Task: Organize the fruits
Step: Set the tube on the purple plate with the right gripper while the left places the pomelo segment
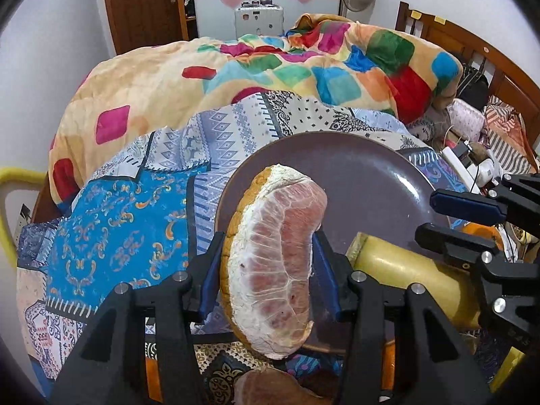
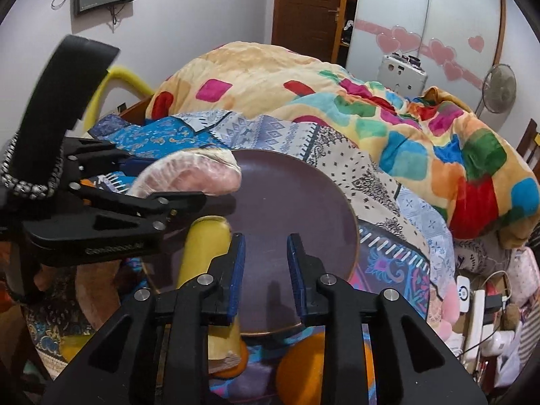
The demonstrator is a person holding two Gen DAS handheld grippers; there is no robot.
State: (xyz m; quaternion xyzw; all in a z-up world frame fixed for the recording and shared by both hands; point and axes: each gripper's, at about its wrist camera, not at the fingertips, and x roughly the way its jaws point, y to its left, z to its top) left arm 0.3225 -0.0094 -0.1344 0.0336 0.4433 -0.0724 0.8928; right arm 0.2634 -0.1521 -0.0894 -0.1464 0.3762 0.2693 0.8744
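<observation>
My left gripper (image 1: 270, 253) is shut on a pomelo wedge (image 1: 273, 260) with pink flesh, white pith and orange rind, held over the near left rim of a dark purple plate (image 1: 364, 175). The wedge (image 2: 195, 175) and the left gripper (image 2: 175, 199) also show in the right wrist view, at the plate's (image 2: 287, 202) left side. My right gripper (image 2: 265, 263) is open and empty above the plate's near part; it shows at the right edge of the left wrist view (image 1: 435, 216). A yellow banana (image 1: 405, 273) lies across the plate's near edge (image 2: 209, 256).
The plate rests on a patterned blue-and-white sheet (image 1: 128, 236) on a bed. A colourful blanket (image 1: 270, 67) is piled behind. Another pomelo piece (image 1: 270, 388) and orange fruit (image 2: 303, 368) lie below the plate. Chargers and cables (image 2: 479, 310) lie at the right.
</observation>
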